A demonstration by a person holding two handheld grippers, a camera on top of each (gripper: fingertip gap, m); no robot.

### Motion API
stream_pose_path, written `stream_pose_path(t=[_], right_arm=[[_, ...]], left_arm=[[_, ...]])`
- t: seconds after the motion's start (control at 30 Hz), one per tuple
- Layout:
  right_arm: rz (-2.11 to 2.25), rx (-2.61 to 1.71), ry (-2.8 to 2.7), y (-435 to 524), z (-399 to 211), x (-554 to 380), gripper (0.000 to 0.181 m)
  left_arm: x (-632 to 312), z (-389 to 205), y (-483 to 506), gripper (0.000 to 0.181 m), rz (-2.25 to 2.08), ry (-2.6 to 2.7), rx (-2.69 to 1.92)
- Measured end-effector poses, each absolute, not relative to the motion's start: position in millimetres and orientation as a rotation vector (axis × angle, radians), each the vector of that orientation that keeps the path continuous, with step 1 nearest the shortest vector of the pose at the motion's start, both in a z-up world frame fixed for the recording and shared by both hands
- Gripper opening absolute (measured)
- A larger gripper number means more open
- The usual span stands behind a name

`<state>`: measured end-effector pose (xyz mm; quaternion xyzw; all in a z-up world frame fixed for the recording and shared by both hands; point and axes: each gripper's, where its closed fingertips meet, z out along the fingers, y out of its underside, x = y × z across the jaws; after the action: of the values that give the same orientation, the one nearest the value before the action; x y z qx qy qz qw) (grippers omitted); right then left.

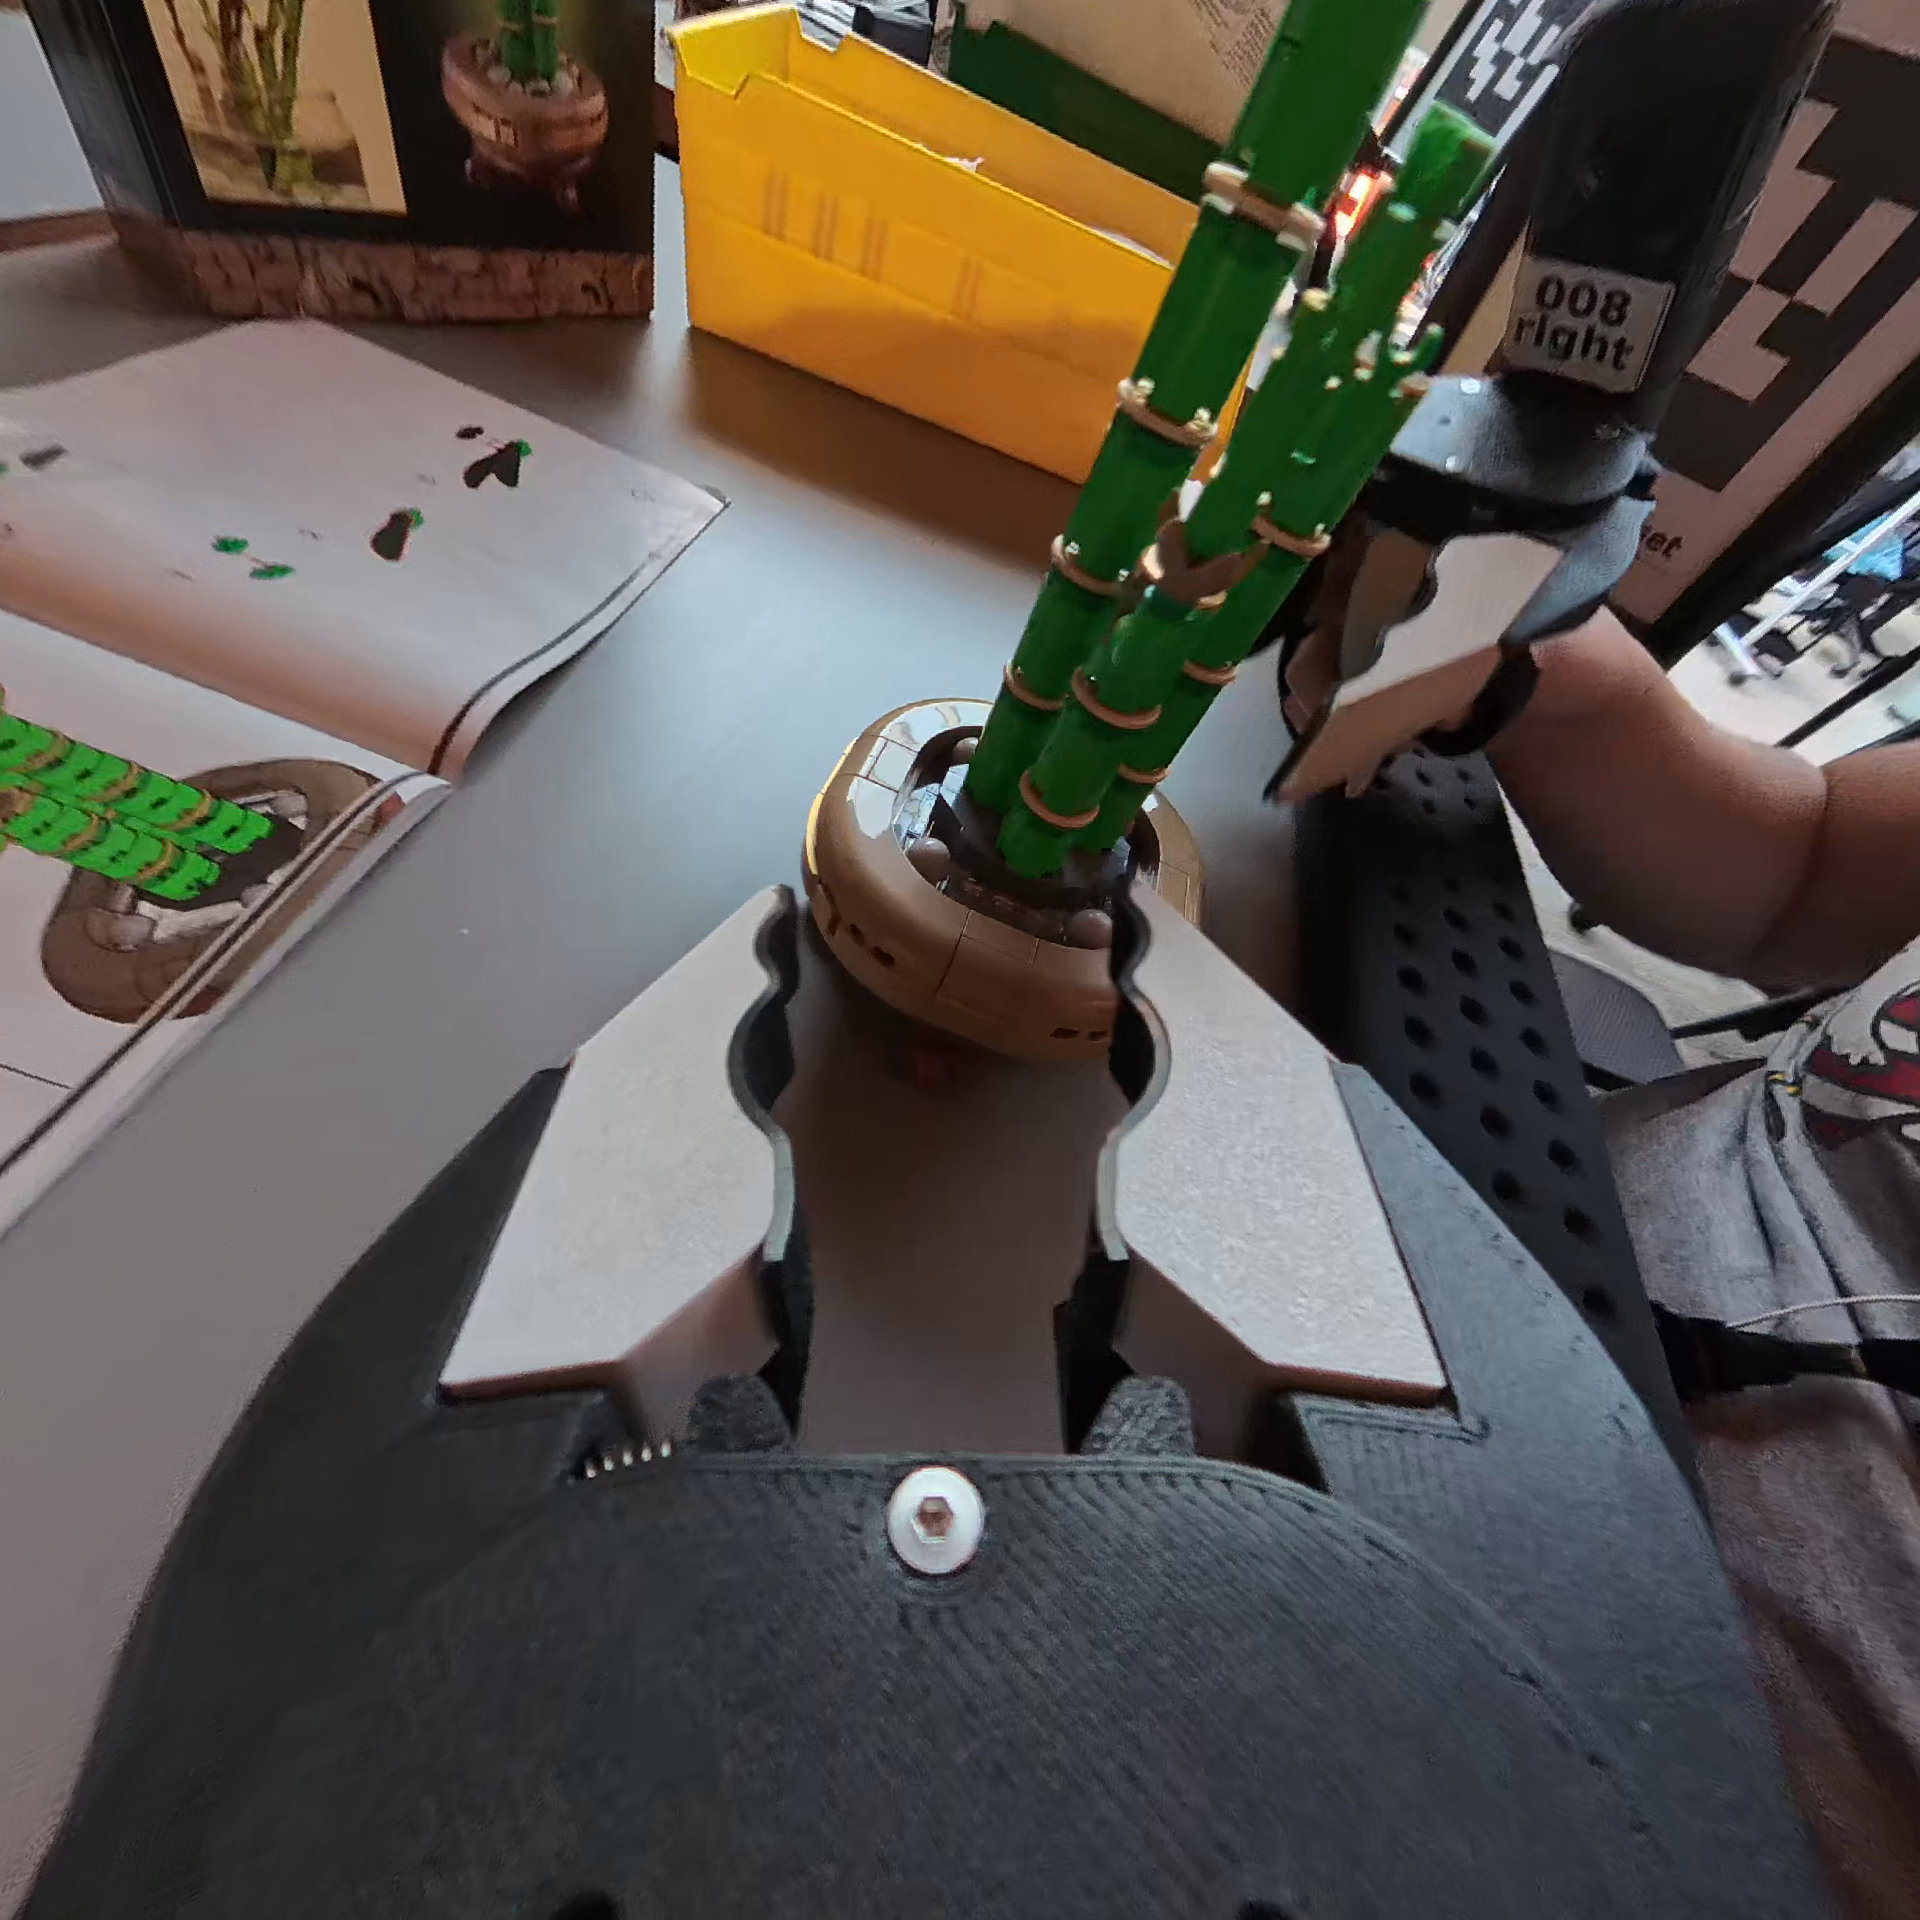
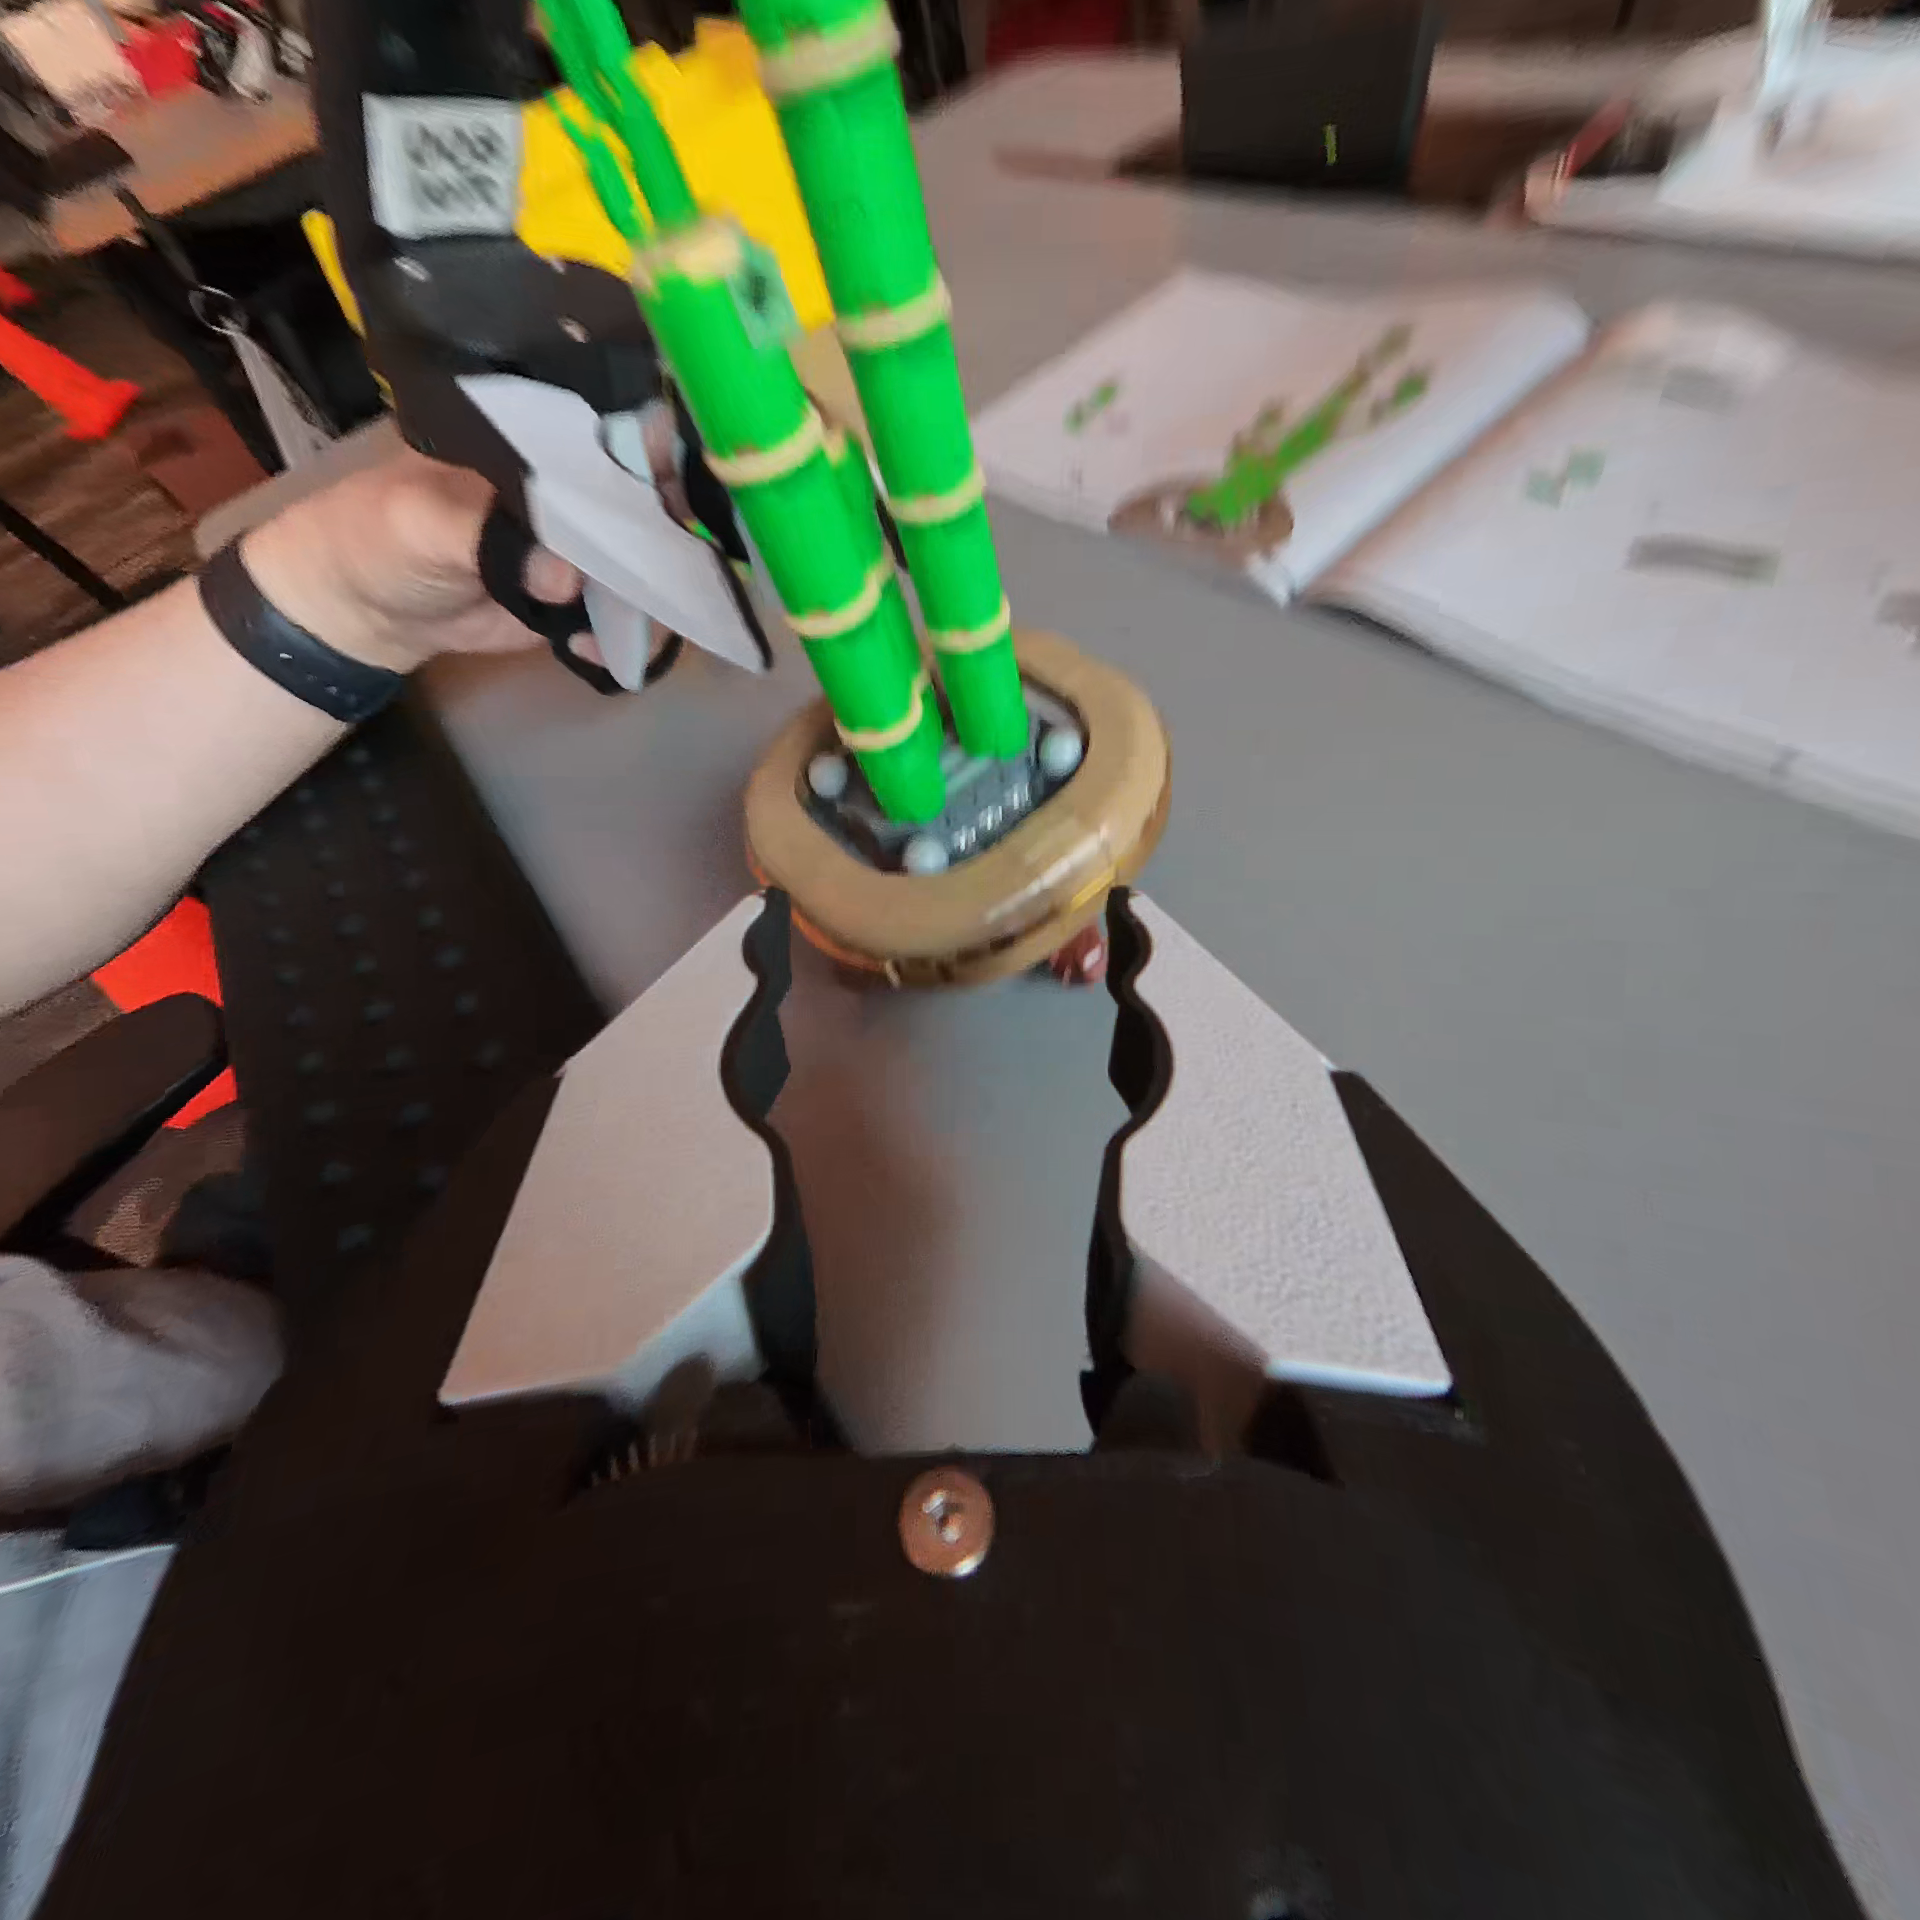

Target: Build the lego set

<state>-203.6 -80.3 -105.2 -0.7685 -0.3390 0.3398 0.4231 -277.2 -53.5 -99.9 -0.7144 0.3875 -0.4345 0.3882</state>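
Model: round tan brick-built pot (image 1: 966, 935) with green segmented bamboo stalks (image 1: 1132, 582), standing on the grey bench (image 1: 727, 644), stalks' long axis up and tilted.
Left tool (image 1: 956, 914): released, tips flanking the pot's near rim; contact unclear.
Right tool (image 2: 940, 914): spread likewise, opposite side, gripping nothing.
Key relation: pot dead ahead of both tools; neither clearly nearer.

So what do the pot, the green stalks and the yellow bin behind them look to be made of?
The pot looks like glossy hard plastic: tan curved bricks with visible seams and window glare. The green stalks look like the same shiny moulded plastic, with tan rings at the joints. The yellow bin seems to be thin folded cardboard or corrugated plastic, matte, with creased flaps; I cannot tell which.
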Motion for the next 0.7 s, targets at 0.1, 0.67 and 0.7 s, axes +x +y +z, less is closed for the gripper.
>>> stream_pose_path(t=[0.1, 0.67, 0.7], right_arm=[[0.927, -2.074, -0.809, -97, -122, -209, 0.062], [0.942, -2.085, -0.843, -65, -125, -213, 0.079], [0.951, -2.048, -0.906, -64, -124, -215, 0.081]], left_arm=[[-271, -105, -56, 0.073, -1.11, 1.013, -1.818], [-265, -111, -96, 0.066, -1.005, 1.05, -1.842], [-264, -111, -102, 0.059, -1.025, 1.06, -1.839]])
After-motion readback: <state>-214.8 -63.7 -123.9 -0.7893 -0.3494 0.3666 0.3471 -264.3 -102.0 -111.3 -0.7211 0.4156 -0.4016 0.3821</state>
